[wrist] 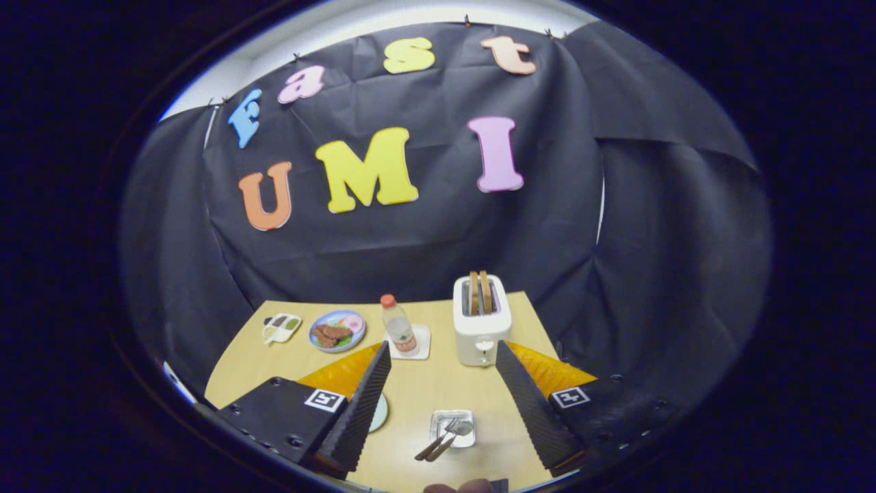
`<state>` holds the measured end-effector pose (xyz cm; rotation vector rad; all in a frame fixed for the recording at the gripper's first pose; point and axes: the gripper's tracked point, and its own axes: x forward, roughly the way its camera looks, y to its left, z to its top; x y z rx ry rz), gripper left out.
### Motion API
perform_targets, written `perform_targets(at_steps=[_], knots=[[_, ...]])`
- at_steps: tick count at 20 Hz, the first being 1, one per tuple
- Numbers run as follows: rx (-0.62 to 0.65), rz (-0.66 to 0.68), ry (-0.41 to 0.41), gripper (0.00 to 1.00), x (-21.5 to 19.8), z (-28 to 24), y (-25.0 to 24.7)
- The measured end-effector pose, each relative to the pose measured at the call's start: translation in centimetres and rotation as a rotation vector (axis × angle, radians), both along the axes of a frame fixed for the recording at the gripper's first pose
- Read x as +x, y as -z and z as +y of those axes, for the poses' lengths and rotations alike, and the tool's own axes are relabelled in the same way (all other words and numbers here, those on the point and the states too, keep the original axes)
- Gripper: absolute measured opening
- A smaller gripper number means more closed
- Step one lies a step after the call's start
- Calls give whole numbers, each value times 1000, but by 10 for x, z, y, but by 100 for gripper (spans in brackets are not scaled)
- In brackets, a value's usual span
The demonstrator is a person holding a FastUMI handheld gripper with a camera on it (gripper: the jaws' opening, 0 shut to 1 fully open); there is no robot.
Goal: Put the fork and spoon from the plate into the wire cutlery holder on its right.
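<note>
Tongs (pixel 443 383) spread wide, gripping nothing; fork (pixel 438 441) and spoon (pixel 453 435) between fingers, untouched.

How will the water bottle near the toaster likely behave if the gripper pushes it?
The bottle stands upright, tall and narrow on a small white coaster, so it may tip easily. It looks like clear plastic, probably light. The open gripper is well short of it.
</note>
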<state>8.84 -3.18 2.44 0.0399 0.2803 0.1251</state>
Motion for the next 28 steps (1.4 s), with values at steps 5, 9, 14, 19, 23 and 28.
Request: perform_targets(at_steps=[5,9,14,19,23,28], knots=[[-53,-175,-35,94,-35,21,-30],[-58,-211,-63,94,-51,43,-32],[-37,-215,-110,94,-57,64,-28],[-54,-235,-77,93,-44,52,-33],[-71,-292,-46,92,-41,39,-48],[-23,-263,-36,93,-36,31,-45]])
